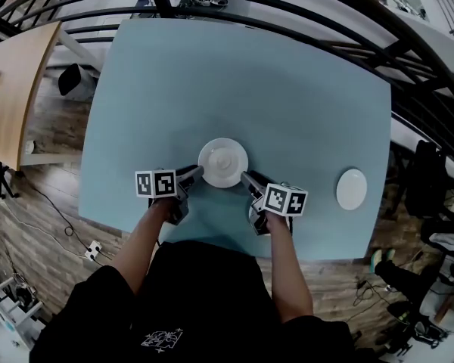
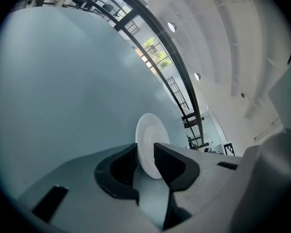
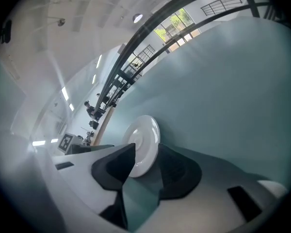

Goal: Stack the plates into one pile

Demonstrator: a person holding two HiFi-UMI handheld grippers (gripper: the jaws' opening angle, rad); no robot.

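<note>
A white plate point(image 1: 223, 162) lies on the pale blue table point(image 1: 250, 74), near its front edge. My left gripper point(image 1: 199, 171) is at the plate's left rim. In the left gripper view the rim of the plate point(image 2: 149, 135) stands between the jaws of the left gripper point(image 2: 145, 152), which are closed on it. My right gripper point(image 1: 244, 177) is at the plate's right rim. There the plate point(image 3: 144, 135) reaches in between the jaws of the right gripper point(image 3: 146, 154), which stand apart around it. A second, smaller white plate point(image 1: 352, 189) lies alone at the table's right.
A black metal railing point(image 1: 287, 6) curves round the far side of the table. A wooden table point(image 1: 15, 89) stands at the left. Cables lie on the wooden floor point(image 1: 53, 218) beyond the table's front edge.
</note>
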